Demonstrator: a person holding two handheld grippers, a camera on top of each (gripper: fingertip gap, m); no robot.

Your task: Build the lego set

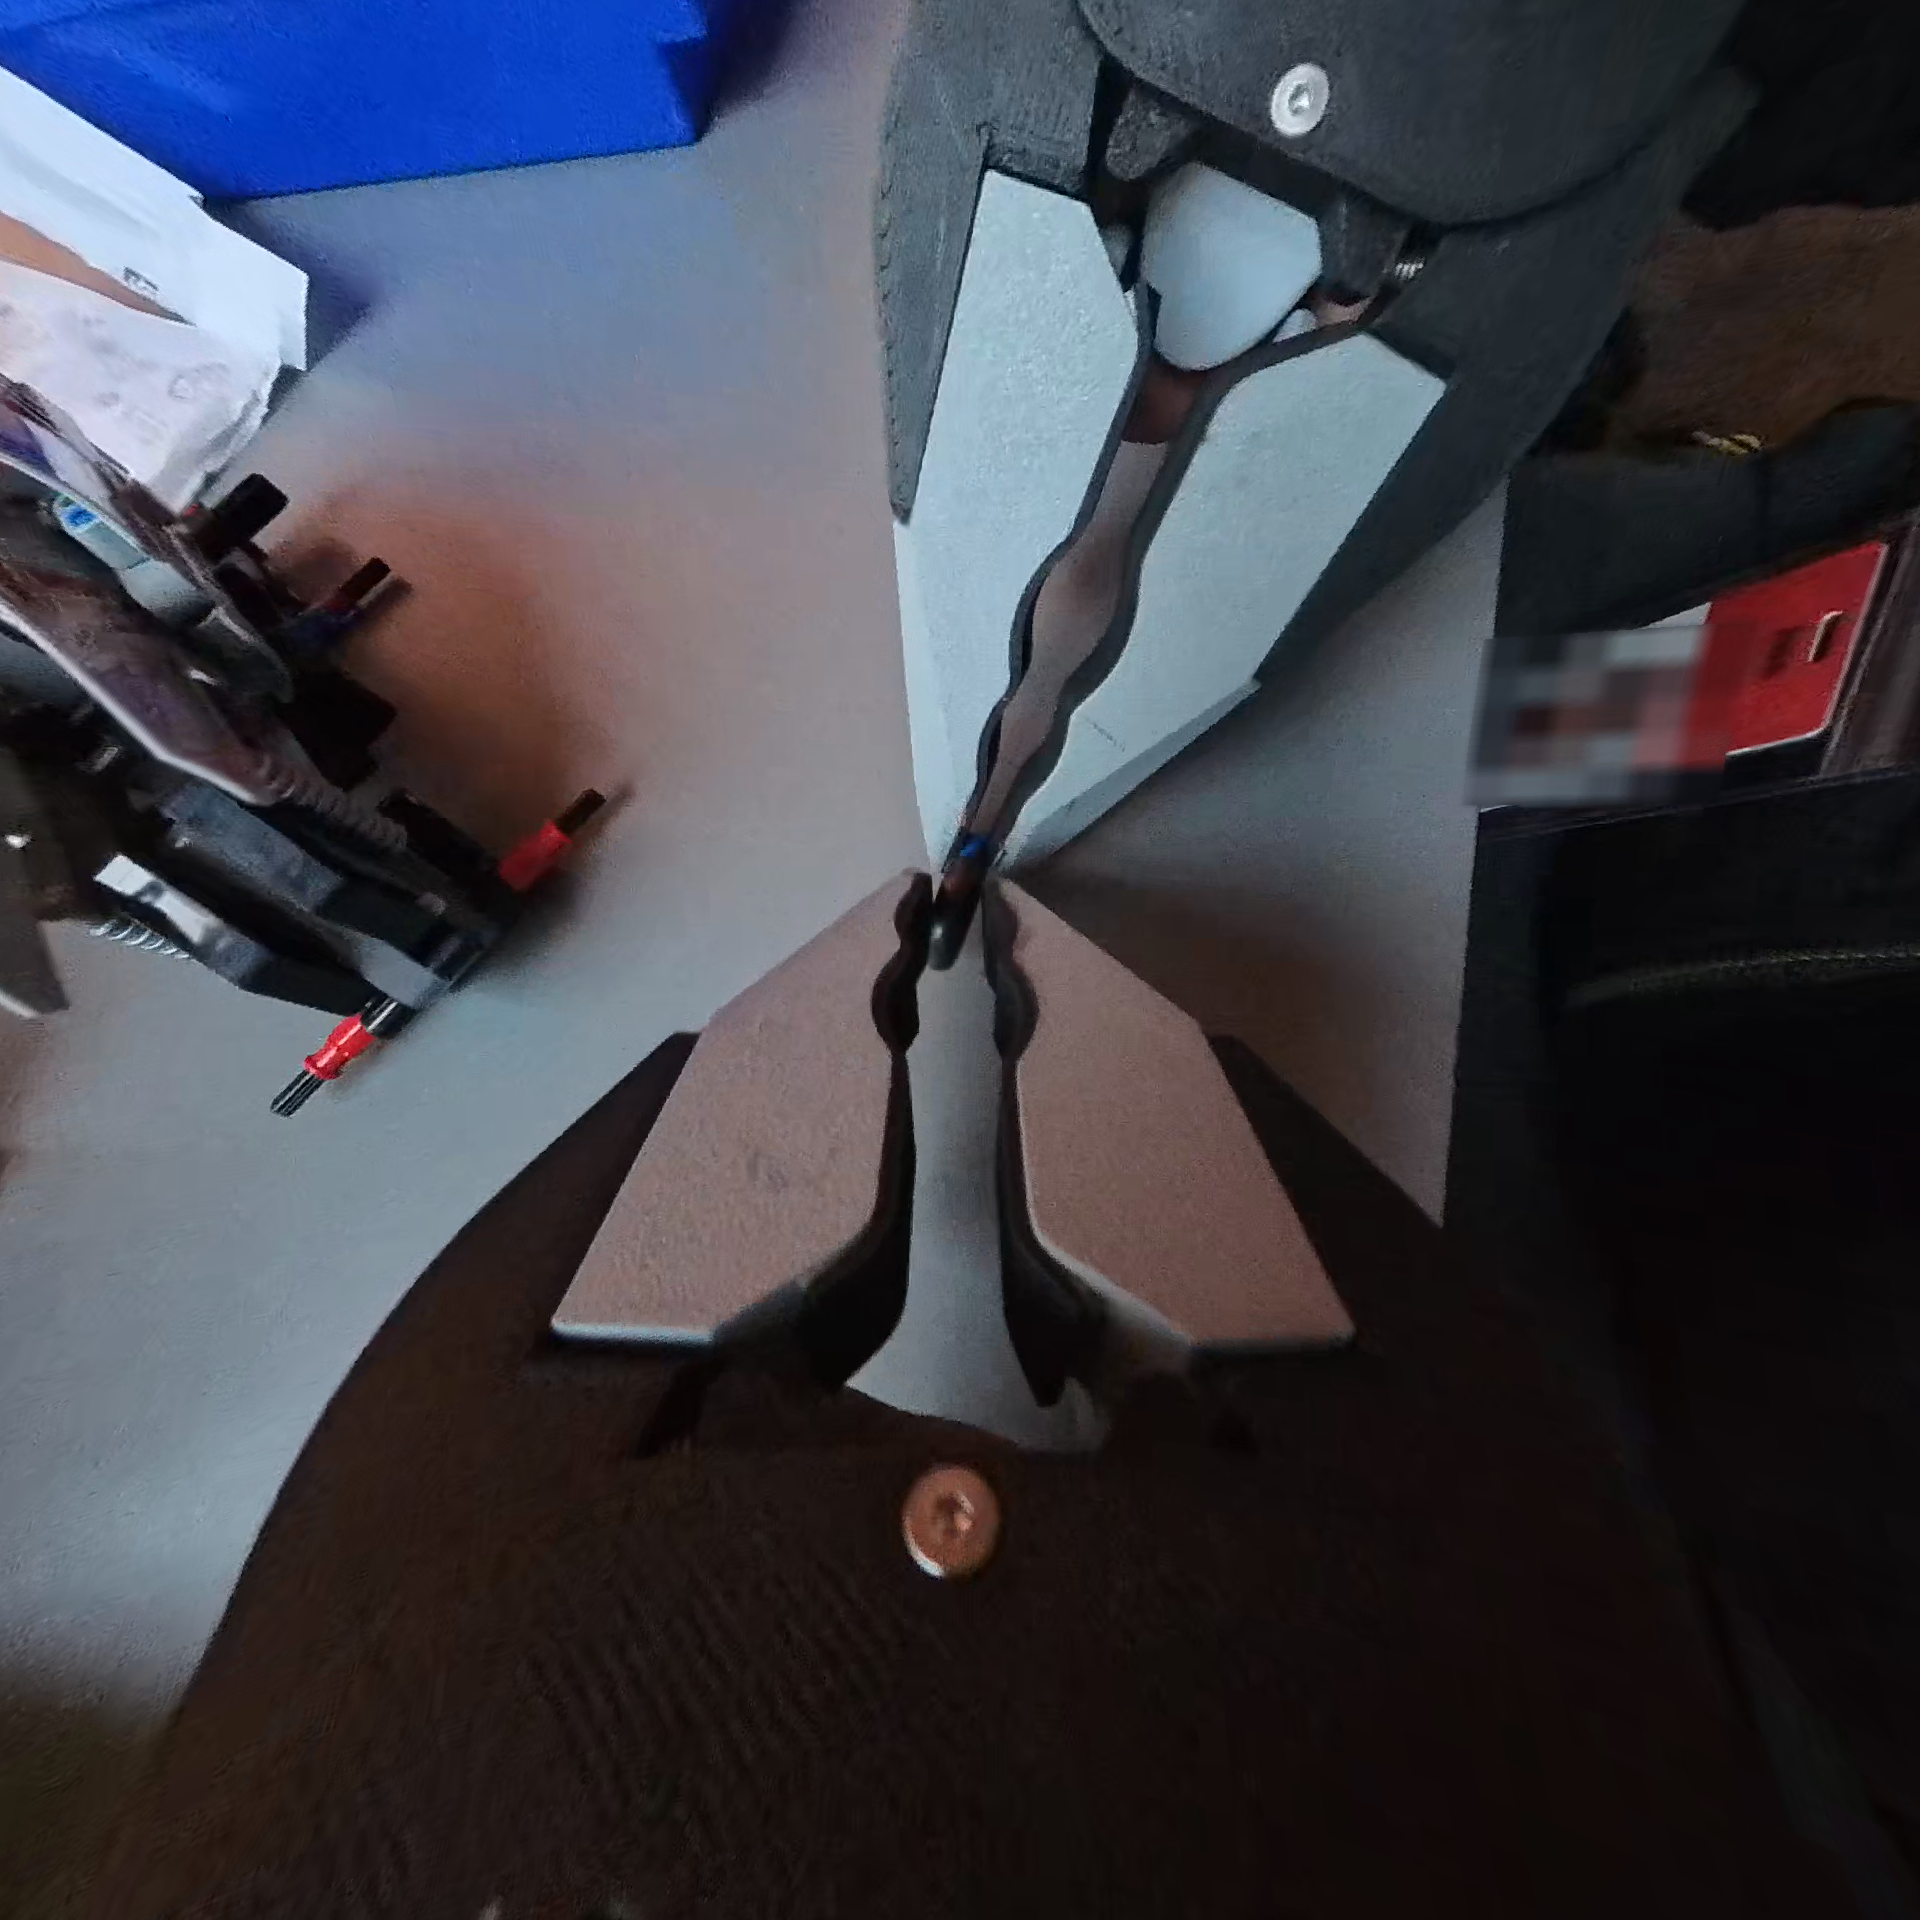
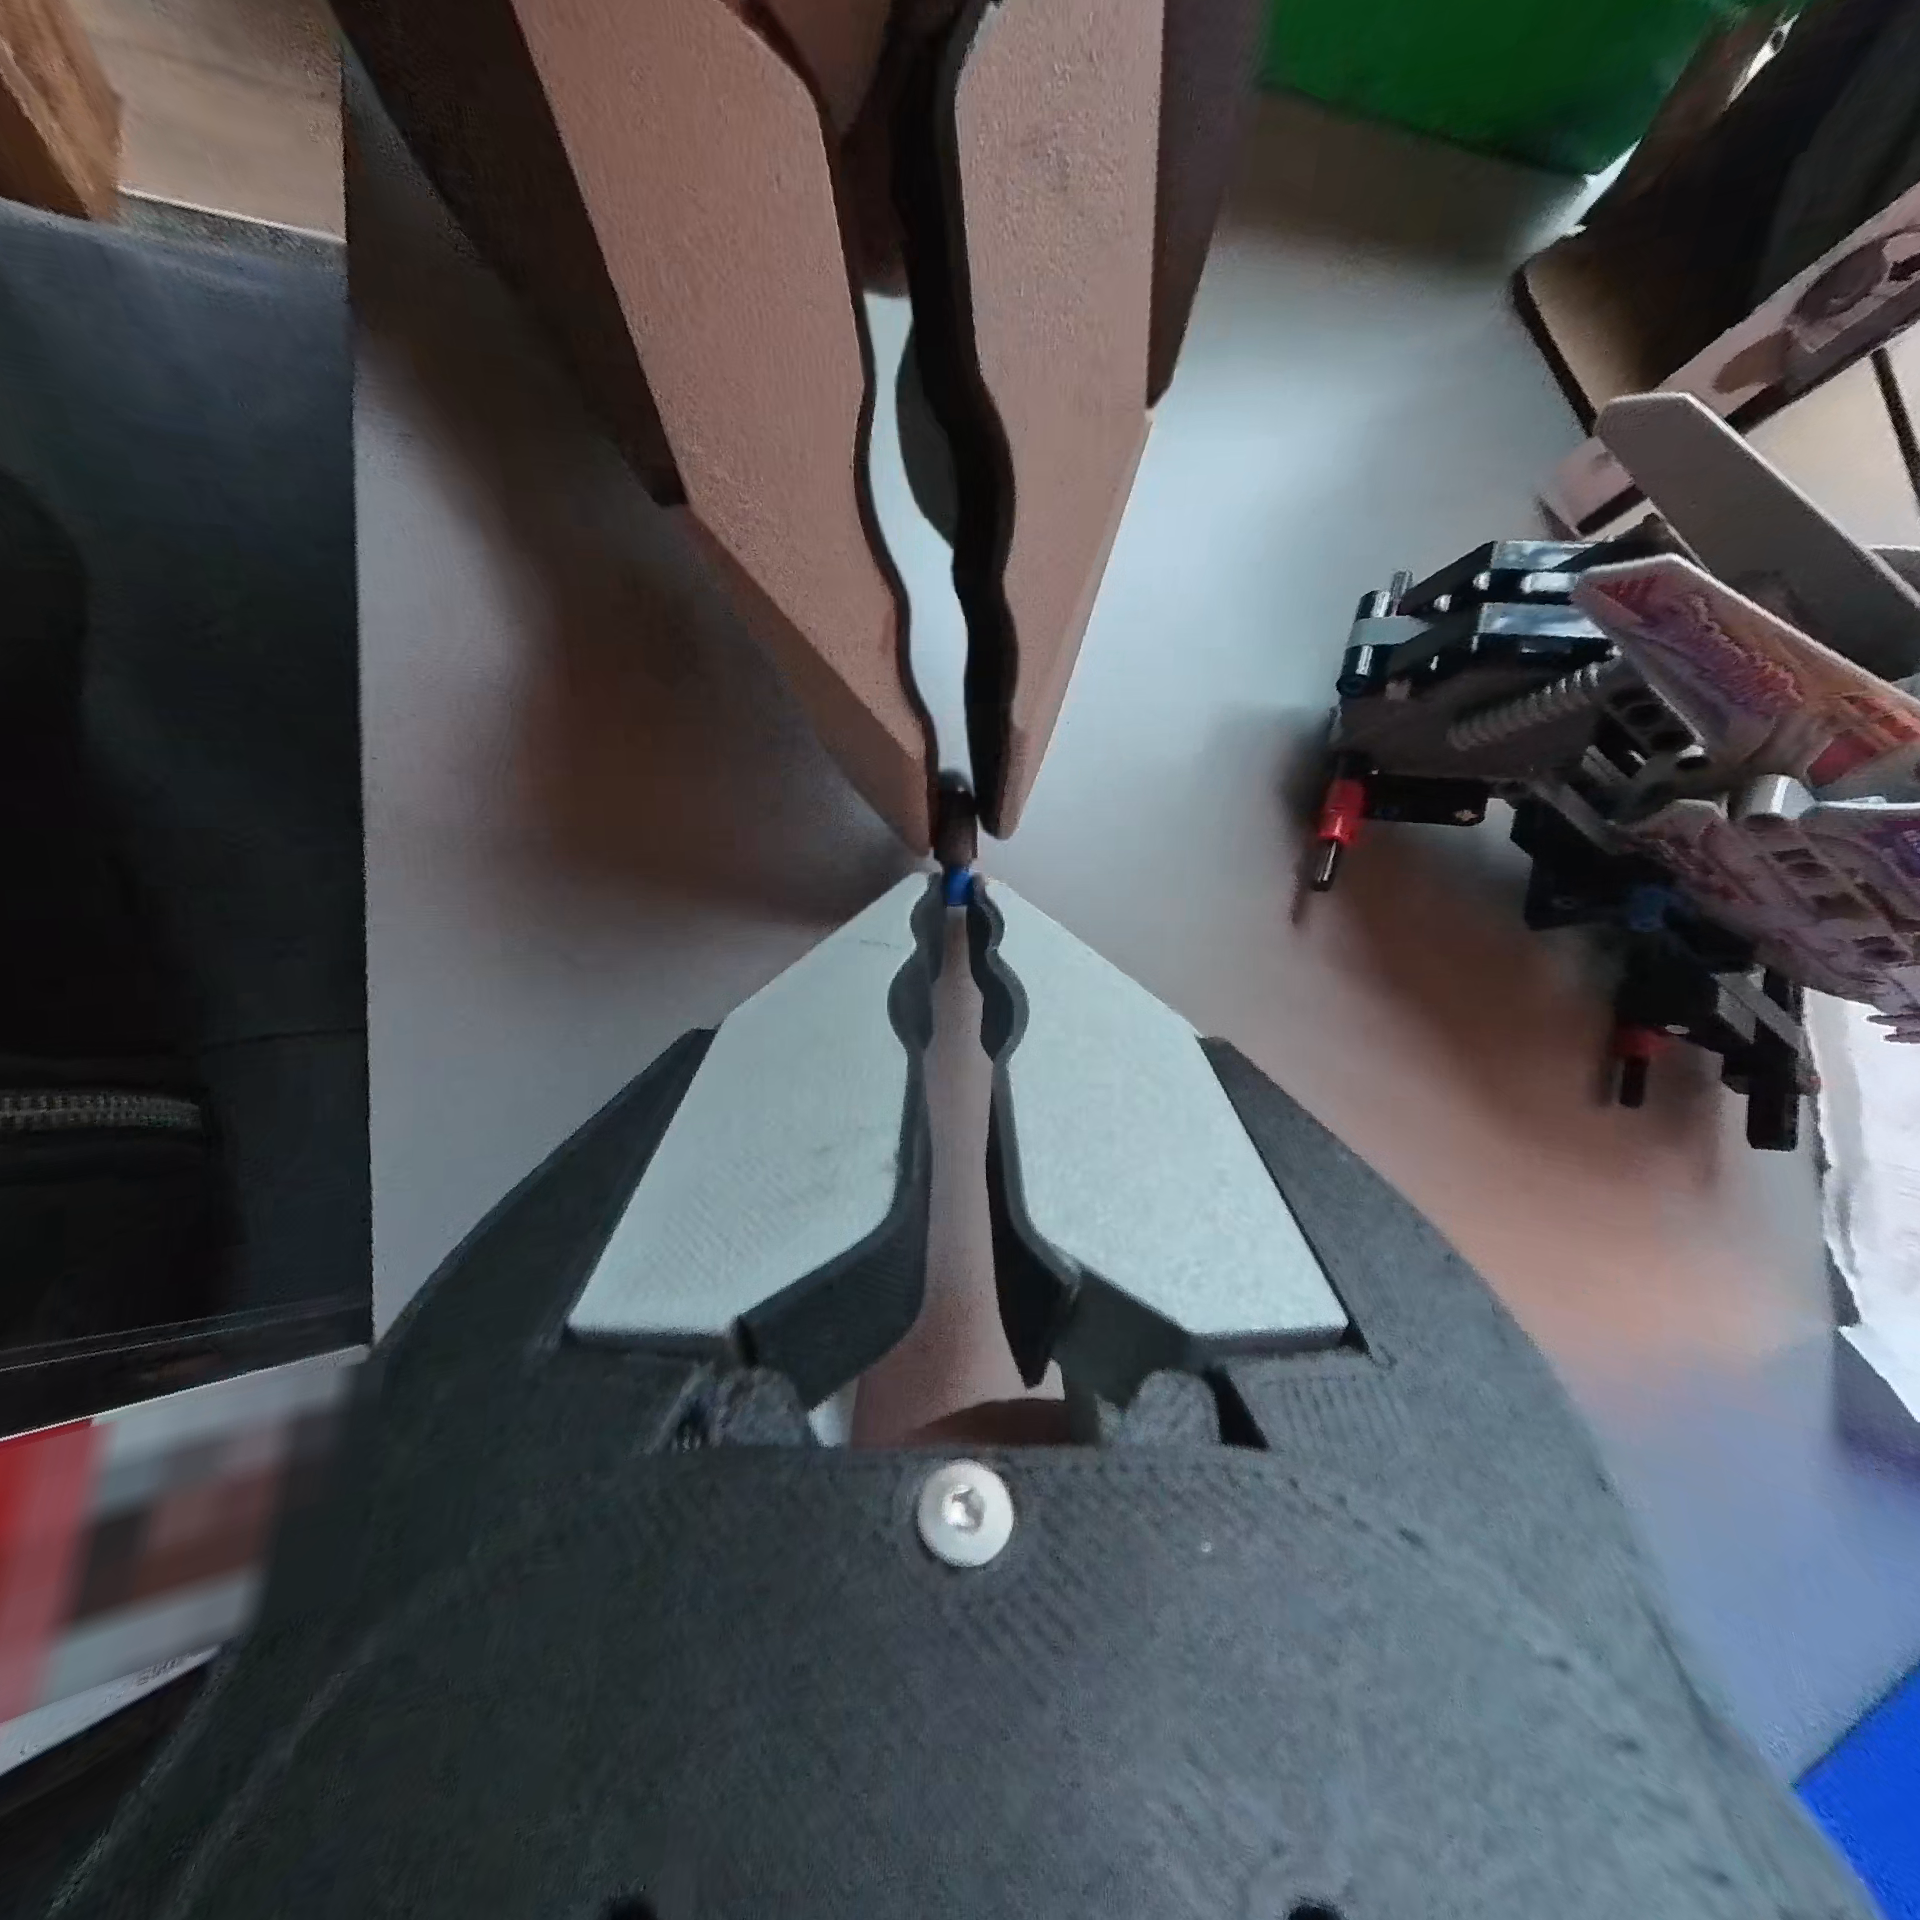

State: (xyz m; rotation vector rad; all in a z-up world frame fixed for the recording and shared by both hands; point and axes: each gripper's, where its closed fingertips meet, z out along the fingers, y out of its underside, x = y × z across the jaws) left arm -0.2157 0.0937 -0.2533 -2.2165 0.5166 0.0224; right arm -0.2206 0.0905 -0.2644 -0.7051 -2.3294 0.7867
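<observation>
My left gripper [image 1: 951,906] is shut on a small black lego piece [image 1: 948,933]. My right gripper [image 2: 957,896] is shut on a small blue pin [image 2: 956,886]. The two grippers meet tip to tip above the grey table [image 1: 623,468], and the blue pin [image 1: 972,847] touches the black piece [image 2: 958,812]. The right gripper [image 1: 975,857] enters the left wrist view from the top; the left gripper [image 2: 961,826] enters the right wrist view from the top. The part-built black lego model [image 1: 291,862] with red pins and purple-patterned panels lies on the table, also in the right wrist view [image 2: 1621,790].
A blue box [image 1: 364,83] and white papers [image 1: 135,343] lie behind the model. A red and white item [image 1: 1787,665] and dark fabric [image 1: 1714,1039] are at the table's edge. A cardboard box [image 2: 1662,260] and a green object [image 2: 1455,73] stand beyond the model.
</observation>
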